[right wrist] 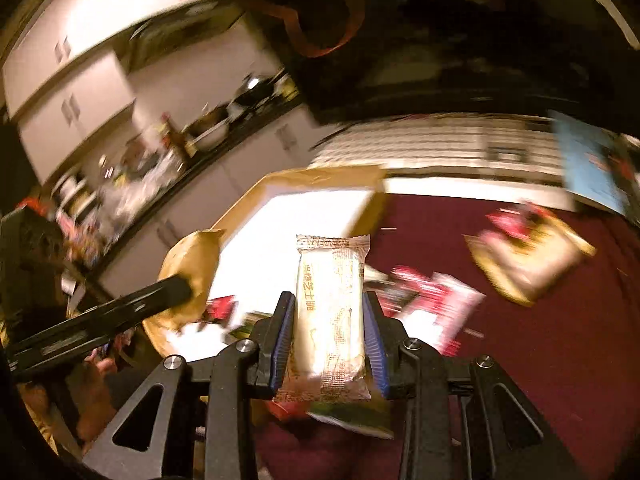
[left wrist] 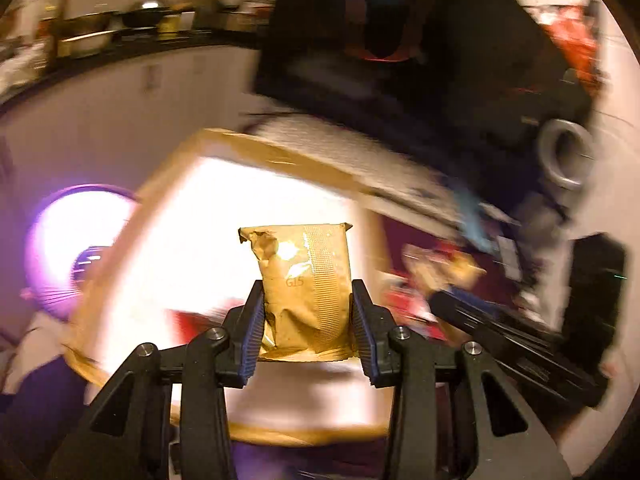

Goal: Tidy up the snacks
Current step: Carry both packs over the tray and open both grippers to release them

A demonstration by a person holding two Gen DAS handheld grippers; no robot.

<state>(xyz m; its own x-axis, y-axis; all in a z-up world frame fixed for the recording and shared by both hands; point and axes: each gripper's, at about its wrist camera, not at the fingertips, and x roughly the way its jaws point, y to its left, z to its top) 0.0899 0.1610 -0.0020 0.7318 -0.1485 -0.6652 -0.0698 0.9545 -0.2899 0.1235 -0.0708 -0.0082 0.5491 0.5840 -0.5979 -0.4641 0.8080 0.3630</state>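
My left gripper (left wrist: 307,292) is shut on a gold foil snack packet (left wrist: 304,284) and holds it upright above an open cardboard box (left wrist: 248,148) with a bright white inside. That packet and the left gripper's finger also show in the right wrist view (right wrist: 192,268). My right gripper (right wrist: 329,304) is shut on a pale cream snack bar in a clear wrapper (right wrist: 330,312), held upright near the box's right edge (right wrist: 320,176). Loose snack packets lie on the dark red cloth: a red and white one (right wrist: 436,304) and a yellow and pink one (right wrist: 528,256).
A striped white box (right wrist: 432,144) and a blue packet (right wrist: 592,164) lie behind the cloth. A kitchen counter with pots (left wrist: 100,32) runs along the back. A round lit lamp (left wrist: 68,240) sits left of the box. Both views are motion-blurred.
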